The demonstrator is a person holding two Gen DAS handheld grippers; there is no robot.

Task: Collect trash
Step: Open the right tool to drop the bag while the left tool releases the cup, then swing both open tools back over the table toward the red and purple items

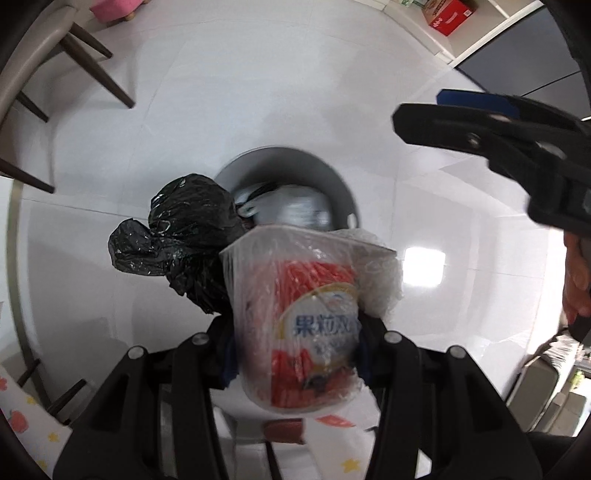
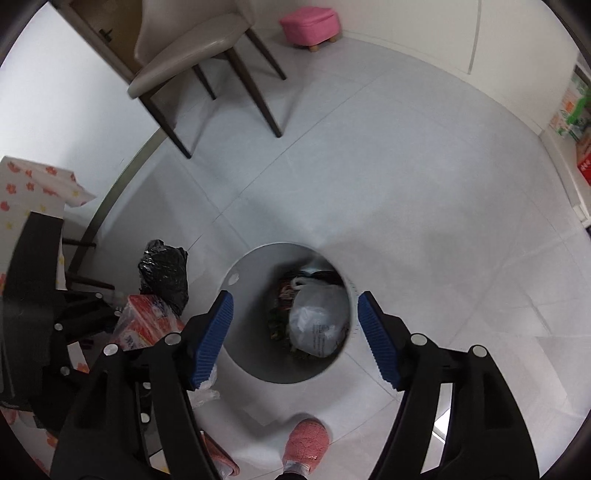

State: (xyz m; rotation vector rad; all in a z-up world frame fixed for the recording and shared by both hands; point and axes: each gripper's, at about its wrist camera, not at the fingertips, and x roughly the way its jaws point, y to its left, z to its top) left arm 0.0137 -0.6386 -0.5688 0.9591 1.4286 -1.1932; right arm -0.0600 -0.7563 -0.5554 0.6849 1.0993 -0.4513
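One bin (image 2: 258, 365), one chair (image 2: 192, 55), one pink stool (image 2: 309, 26), perhaps three bags (bin contents murky).

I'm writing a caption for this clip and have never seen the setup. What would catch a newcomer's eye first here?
First, the red yogurt cup wrapped in clear plastic, clamped in the left gripper with a black trash bag bunched beside it. Next, the gray trash bin on the floor below, already holding a pale bag, with the right gripper hanging open above it.

Both wrist views face down, sharing the bin (image 1: 284, 192) (image 2: 288, 317).
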